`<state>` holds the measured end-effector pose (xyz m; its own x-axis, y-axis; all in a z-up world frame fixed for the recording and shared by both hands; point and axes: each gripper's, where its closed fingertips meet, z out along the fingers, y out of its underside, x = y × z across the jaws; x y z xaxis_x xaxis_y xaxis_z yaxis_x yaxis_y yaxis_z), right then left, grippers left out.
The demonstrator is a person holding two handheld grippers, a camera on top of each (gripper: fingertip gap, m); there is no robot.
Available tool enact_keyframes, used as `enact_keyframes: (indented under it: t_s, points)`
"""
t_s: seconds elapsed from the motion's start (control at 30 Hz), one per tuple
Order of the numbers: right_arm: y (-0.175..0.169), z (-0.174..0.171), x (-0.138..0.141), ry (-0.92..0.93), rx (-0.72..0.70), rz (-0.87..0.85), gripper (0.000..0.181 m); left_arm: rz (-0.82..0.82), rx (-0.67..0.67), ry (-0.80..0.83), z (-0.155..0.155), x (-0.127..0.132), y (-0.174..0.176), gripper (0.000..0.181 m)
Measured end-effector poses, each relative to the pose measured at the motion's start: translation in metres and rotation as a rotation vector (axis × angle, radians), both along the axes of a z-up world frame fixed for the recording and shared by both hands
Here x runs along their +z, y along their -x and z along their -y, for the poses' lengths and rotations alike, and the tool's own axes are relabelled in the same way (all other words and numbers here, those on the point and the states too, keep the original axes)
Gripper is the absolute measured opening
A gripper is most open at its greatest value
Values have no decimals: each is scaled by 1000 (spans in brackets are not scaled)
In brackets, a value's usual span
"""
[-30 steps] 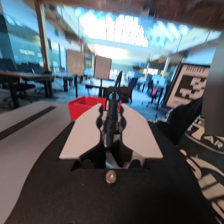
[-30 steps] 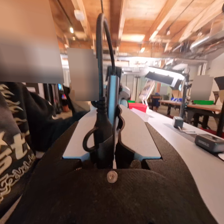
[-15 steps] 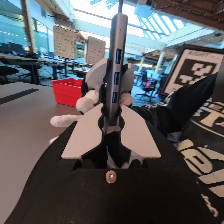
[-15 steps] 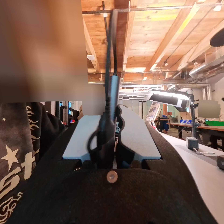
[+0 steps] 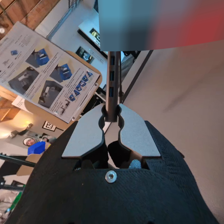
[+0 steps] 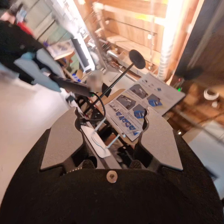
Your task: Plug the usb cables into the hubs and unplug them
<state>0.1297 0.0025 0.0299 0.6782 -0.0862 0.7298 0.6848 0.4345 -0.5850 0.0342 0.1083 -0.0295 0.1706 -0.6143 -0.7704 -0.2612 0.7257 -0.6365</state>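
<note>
The grey USB hub [image 5: 112,84] is being clamped by its near end in the left gripper [image 5: 111,113], three blue ports unoccupied. The right gripper [image 6: 111,119] is being held wide apart, empty. A cable is judged still to be fetched. Writing on the instruction sheet [image 5: 48,77] is being left unread.

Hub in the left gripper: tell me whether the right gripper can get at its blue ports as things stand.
Probably yes. The right gripper is open and holds nothing, and the hub juts beyond the left gripper, all three blue ports uncovered. Only its own thin cable hangs nearby.
</note>
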Motion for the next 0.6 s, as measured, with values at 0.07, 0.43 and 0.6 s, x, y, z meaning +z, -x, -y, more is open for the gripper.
enact_keyframes:
  t_s: [0.07,0.43,0.6]
  points:
    - [19,-7,-20,53,-26,190,95,-59,-32,-48,9,-11,-6,17]
    - [42,-22,-77,296,29,373,56,-198,-206,-208,44,-40,-16,17]
    - [45,-25,-88,342,8,425,22,-186,-261,-169,53,-42,-18,17]
